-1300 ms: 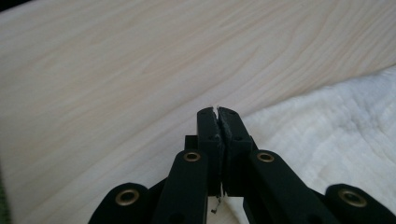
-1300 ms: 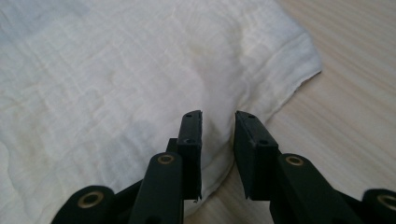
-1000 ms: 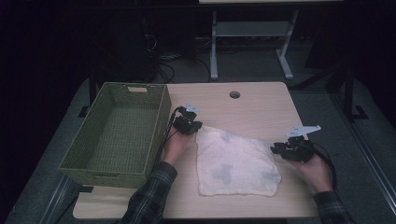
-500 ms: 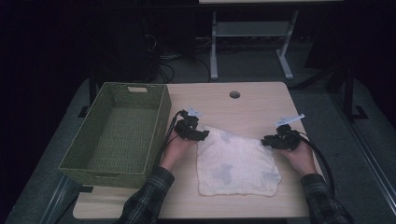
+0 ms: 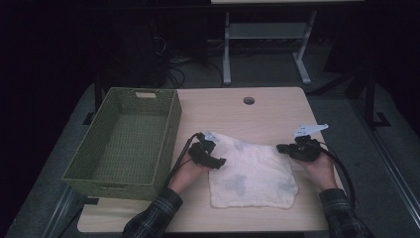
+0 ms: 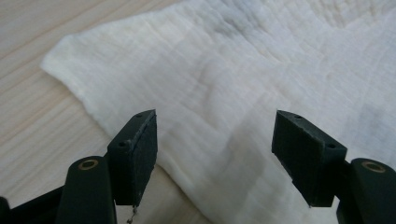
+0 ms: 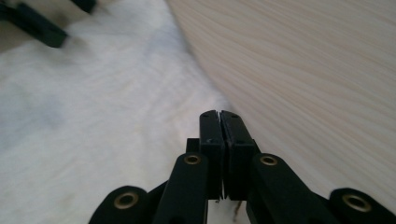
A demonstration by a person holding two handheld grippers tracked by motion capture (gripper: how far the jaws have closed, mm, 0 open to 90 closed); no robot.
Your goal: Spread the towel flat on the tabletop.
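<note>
Though beside the cloth (image 5: 252, 173), green basket (image 5: 163, 148) bare.

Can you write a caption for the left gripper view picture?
Left gripper, open, hovering over a white cloth on the table.

No legible text or labels anywhere.

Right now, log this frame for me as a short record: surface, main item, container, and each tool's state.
surface: light wooden table with a round hole
main item: cream cloth spread flat, faint grey stains
container: green woven basket left of the cloth, nothing inside
left tool: jaws apart over the cloth's left edge, have just been opening, nothing pinched
right tool: jaws together at the cloth's right edge, have just been closing; whether cloth is caught is unclear
</note>
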